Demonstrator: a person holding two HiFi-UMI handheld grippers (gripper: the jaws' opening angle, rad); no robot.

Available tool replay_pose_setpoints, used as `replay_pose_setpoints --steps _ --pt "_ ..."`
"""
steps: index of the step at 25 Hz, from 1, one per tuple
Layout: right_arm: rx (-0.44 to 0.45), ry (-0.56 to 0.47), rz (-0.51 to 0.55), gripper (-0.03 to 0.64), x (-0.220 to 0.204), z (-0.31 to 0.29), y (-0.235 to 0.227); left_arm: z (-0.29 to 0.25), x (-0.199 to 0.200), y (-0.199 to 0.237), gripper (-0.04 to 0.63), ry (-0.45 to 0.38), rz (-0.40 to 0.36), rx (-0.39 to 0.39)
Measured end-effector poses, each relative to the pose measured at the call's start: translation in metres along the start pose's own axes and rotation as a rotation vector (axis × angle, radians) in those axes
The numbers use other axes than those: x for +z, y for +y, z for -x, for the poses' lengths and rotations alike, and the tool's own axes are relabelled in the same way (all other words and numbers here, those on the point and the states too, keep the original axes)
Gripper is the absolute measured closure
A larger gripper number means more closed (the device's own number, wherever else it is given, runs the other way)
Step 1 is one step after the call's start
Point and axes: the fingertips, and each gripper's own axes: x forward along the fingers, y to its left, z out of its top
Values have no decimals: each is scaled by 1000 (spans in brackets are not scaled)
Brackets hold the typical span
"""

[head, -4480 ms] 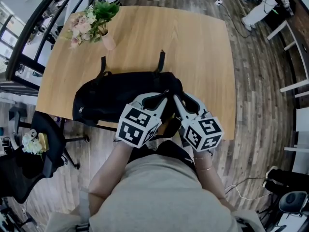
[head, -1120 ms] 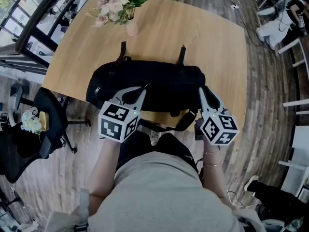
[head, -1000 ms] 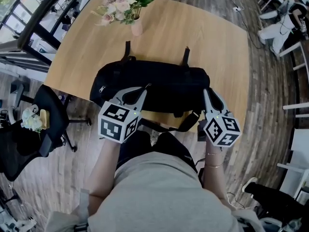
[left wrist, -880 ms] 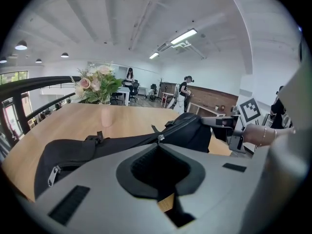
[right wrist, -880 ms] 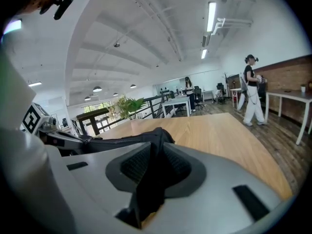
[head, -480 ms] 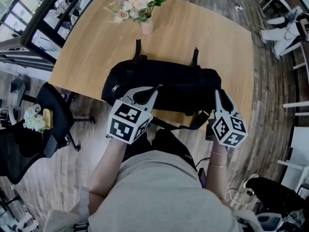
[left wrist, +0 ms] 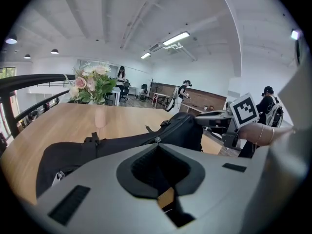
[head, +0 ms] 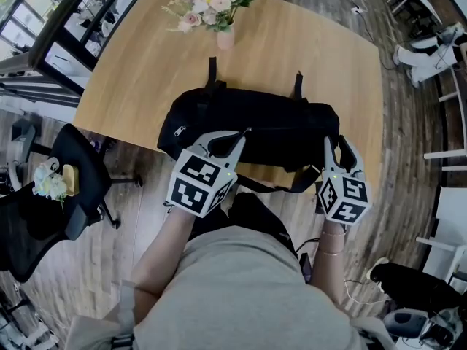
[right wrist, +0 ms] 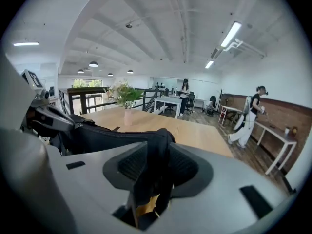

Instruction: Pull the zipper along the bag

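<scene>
- Bag [head: 255, 126] lay along counter [head: 146, 64] near edge; open wood beyond.
- L claw [head: 246, 131] clamped on zipper pull [left wrist: 156, 140], mid-bag.
- R claw [head: 337, 146] jaws had just spread; bag end loose between.

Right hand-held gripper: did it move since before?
Yes. The right hand-held gripper went from the bag's middle to its right end; jaws just opening, fabric between.

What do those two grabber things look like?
The left gripper and right gripper are pale grey plastic with black inner lining. Each carries a white cube printed with black square markers. The person wears a pale short-sleeved shirt and a thin bracelet on the right wrist.
</scene>
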Motion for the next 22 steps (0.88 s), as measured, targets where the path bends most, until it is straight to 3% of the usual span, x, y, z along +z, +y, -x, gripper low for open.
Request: replay_pose_setpoints --steps 5,18,22 --pt "-33 8 237 488 17 4 14 0 1 0 577 -10 3 -8" --pt "438 -51 610 462 36 -9 161 3 -2 0 577 -8 5 7" --pt "514 -44 704 460 31 -15 179 3 -2 0 577 -6 3 15"
